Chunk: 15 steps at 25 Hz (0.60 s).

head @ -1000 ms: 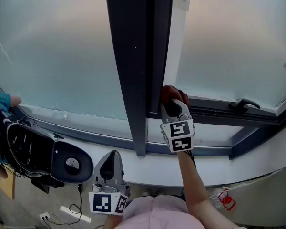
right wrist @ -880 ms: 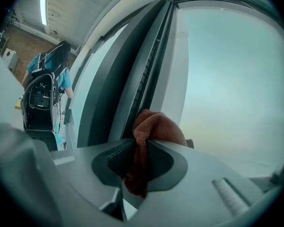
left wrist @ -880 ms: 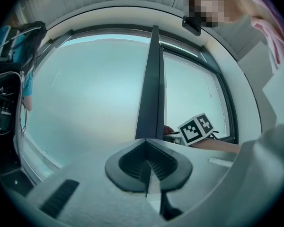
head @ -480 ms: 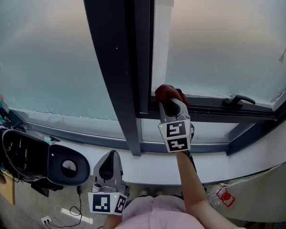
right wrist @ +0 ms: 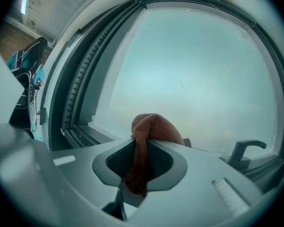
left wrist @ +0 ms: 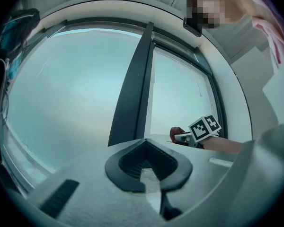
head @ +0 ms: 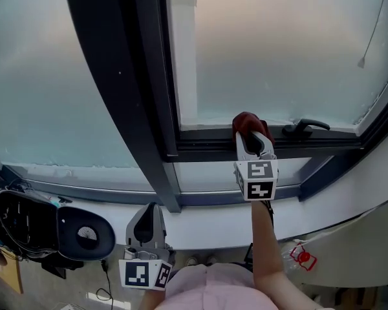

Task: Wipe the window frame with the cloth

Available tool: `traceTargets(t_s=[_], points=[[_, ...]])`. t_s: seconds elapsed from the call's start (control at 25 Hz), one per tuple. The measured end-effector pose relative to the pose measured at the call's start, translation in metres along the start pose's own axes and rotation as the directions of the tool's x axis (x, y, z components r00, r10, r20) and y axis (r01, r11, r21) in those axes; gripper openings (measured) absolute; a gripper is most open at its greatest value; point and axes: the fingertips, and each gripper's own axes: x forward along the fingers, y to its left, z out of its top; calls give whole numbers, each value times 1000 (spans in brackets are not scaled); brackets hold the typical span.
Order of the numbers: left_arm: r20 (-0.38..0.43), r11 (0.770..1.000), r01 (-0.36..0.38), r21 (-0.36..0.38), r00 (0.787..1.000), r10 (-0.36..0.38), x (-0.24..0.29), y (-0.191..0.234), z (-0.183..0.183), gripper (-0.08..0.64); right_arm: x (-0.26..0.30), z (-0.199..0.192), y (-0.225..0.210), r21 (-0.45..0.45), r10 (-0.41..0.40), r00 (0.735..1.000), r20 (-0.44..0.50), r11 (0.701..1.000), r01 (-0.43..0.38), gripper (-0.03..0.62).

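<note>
my right gripper (head: 249, 134) is clamped on the red cloth (head: 247, 121), pressed on the window frame (head: 200, 137) bottom rail at frame center. rail runs left-right, handle (head: 304, 128) just right. left gripper (head: 150, 213) closed and empty, lower left.

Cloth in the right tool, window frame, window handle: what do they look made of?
Cloth: reddish-brown fabric, soft and matte; it folds and bunches where the right tool pinches it.
Window frame: dark, smooth, straight-edged profile; probably painted metal, possibly plastic.
Handle: dark, smooth, rigid; metal or plastic, can't tell.
</note>
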Motion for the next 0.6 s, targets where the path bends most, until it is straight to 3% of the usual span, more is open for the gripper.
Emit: traceTargets(t_s=[0.36, 0.6], points=[[-3, 997, 73, -4, 997, -73, 23, -26, -4, -5, -18, -23, -75, 33, -125, 992, -30, 991, 126, 71], [-3, 997, 81, -5, 997, -81, 26, -31, -5, -5, -21, -26, -86, 43, -134, 991, -25, 990, 135, 71]])
